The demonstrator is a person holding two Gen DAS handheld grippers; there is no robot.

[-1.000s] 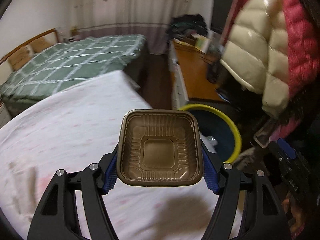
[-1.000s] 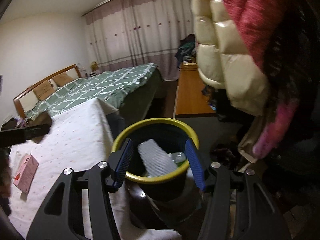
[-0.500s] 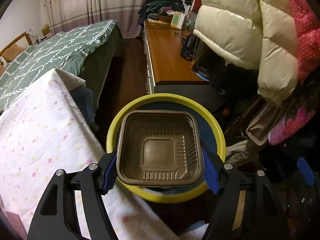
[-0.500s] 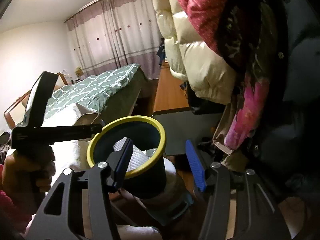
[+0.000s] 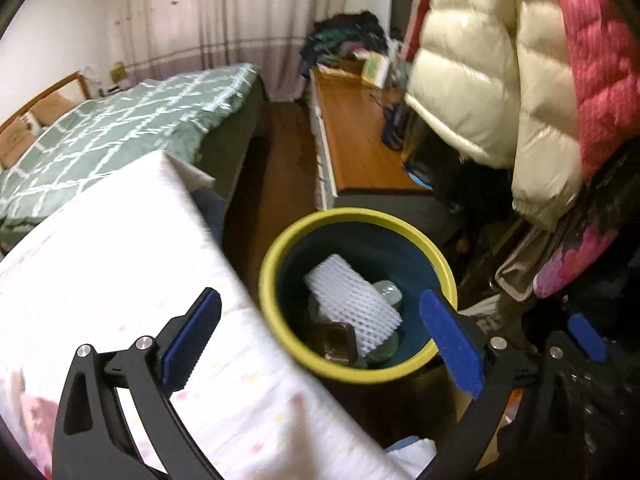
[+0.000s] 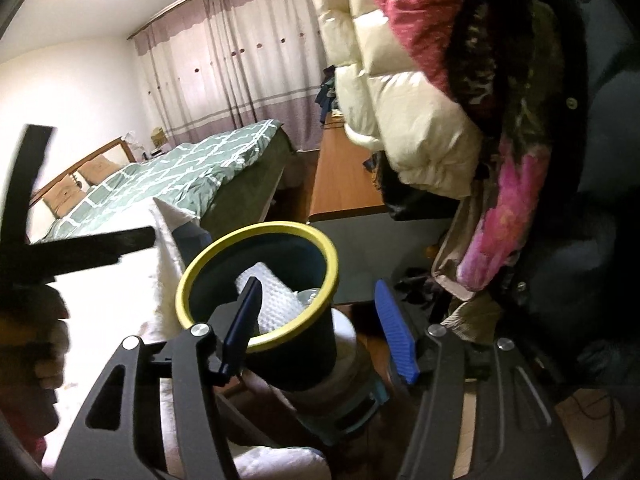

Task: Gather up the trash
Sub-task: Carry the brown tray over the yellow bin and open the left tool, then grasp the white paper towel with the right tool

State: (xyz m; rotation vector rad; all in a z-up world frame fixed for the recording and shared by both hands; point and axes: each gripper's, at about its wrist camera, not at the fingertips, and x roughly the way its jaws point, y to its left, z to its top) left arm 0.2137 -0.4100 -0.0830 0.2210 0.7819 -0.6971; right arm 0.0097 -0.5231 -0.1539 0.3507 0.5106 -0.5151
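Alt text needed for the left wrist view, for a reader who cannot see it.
The open, empty left gripper hovers over a yellow-rimmed bin holding a brown plastic tray, white foam netting and a clear bottle. A white dotted bedsheet lies to the left.

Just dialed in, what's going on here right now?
Trash collection by a bed. The left gripper is open and empty over the yellow-rimmed bin. A brown plastic tray lies inside the bin, beside a white foam sleeve and what looks like a clear bottle. The right gripper is also open and holds nothing, pointed at the same bin. The white bedspread sits just left of it.
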